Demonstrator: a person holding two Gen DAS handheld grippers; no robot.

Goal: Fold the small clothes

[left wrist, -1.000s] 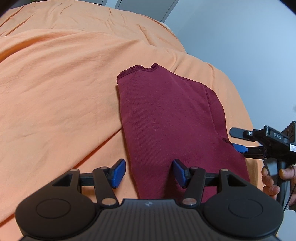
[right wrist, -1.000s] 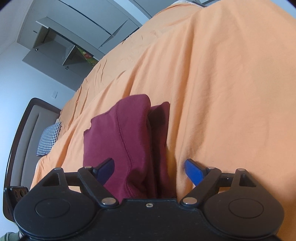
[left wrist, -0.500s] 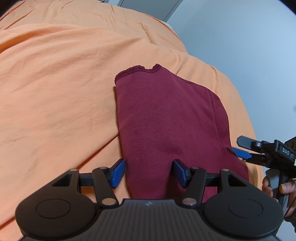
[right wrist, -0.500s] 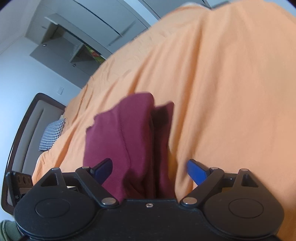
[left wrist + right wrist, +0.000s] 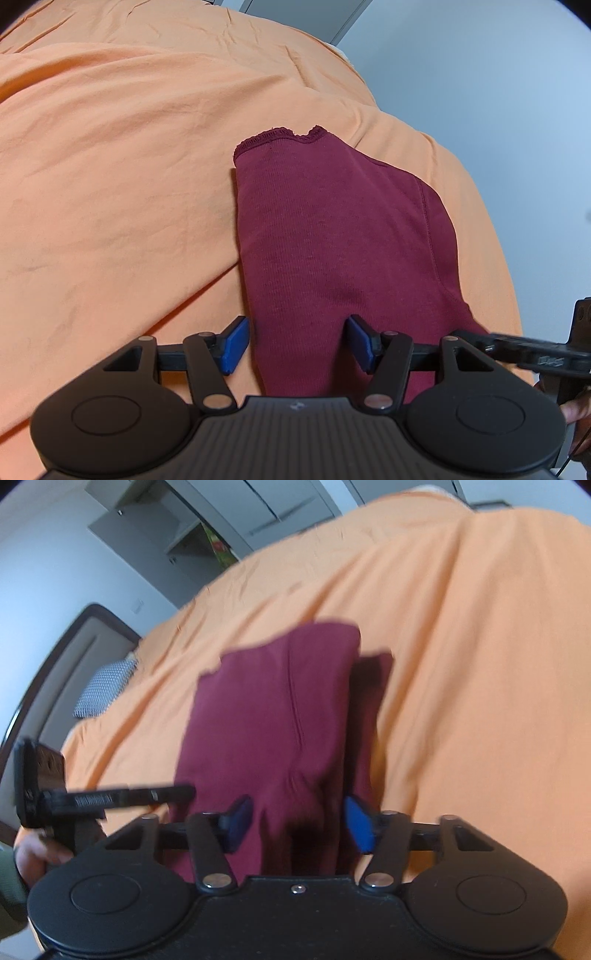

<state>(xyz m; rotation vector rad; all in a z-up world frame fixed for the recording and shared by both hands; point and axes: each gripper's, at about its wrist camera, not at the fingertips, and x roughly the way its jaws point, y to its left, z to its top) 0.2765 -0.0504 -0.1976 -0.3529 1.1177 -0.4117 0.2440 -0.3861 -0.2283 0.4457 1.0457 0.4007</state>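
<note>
**Grippers poised at near hem of folded garment**

Left gripper [image 5: 295,341] and right gripper [image 5: 295,825] both stood spread, blue pads straddling the near edge of the dark maroon ribbed-knit garment [image 5: 332,236], pinching nothing. It lay part-folded on the orange bedsheet [image 5: 110,184].

Judgement: close both on all layers together, lift evenly, or the fold skews.

Right view alone showed a doubled layer along the right side and a checked pillow [image 5: 103,688]; left view alone showed the scalloped far hem.

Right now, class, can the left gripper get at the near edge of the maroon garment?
Probably yes: the left gripper is open, its fingers straddle the maroon garment, and nothing lies between them.
</note>
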